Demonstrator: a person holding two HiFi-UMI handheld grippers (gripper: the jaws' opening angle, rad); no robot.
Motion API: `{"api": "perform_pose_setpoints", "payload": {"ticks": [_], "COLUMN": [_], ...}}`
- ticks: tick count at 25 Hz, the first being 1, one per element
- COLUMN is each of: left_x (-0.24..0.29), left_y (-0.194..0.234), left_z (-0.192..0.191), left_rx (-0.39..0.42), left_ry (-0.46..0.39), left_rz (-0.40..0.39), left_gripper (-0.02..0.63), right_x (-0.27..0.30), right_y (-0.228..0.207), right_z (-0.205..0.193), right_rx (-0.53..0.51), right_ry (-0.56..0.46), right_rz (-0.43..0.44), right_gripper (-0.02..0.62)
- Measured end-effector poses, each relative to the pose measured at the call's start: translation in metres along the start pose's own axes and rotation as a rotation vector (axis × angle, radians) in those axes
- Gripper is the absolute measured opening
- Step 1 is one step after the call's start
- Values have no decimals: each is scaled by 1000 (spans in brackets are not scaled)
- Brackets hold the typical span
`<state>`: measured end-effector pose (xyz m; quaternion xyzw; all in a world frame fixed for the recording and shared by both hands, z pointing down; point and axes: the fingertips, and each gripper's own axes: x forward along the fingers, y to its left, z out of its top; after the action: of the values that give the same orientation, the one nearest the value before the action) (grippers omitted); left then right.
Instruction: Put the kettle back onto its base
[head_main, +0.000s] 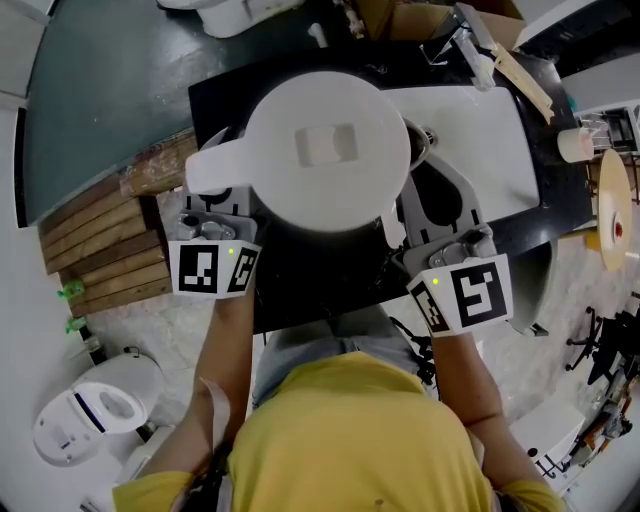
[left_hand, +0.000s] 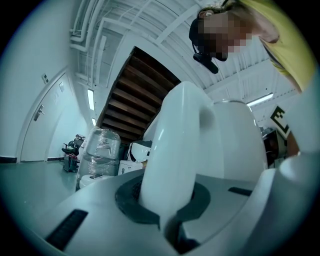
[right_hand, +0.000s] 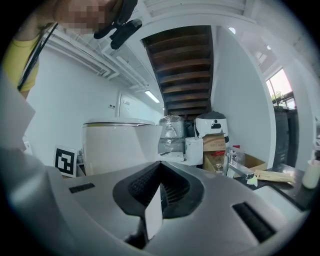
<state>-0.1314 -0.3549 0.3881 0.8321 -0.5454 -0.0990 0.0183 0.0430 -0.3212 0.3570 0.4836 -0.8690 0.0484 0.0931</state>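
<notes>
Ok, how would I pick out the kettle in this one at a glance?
Find the black counter in the middle of the head view. The kettle is the big white lidded body at its centre, its handle jutting left into the shut left gripper. Unlike the flat rectangular white basin beside it, it is round.

The kettle (head_main: 325, 150) is white and the table (head_main: 225, 105) black. The left gripper (left_hand: 167, 202) and right gripper (right_hand: 159, 172) are grey with dark pads. Their cubes (head_main: 213, 268) carry black-and-white square markers. The shirt (head_main: 350, 430) is yellow, the slats (head_main: 95, 245) brown.
</notes>
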Motion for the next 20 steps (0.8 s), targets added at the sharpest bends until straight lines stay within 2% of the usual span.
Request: {"api": "perform_pose_setpoints", "payload": {"ticks": [7,14,20], "left_x": [-3,-3,-7], "left_y": [1,1,4], "left_z": [-4,-10,-15], "left_rx": [41,88,98], "left_ry": [2,48,88], "left_rz": [8,22,54], "left_gripper": [20,20,21], "right_x": [1,-3,-5], "right_y": [3,5,8], "right_z": [-4,-5,-6], "right_rx": [1,-6,-7], "right_ry": [8,16,19], "right_rz": [-5,-20,-33], "right_gripper": [15,15,15]}}
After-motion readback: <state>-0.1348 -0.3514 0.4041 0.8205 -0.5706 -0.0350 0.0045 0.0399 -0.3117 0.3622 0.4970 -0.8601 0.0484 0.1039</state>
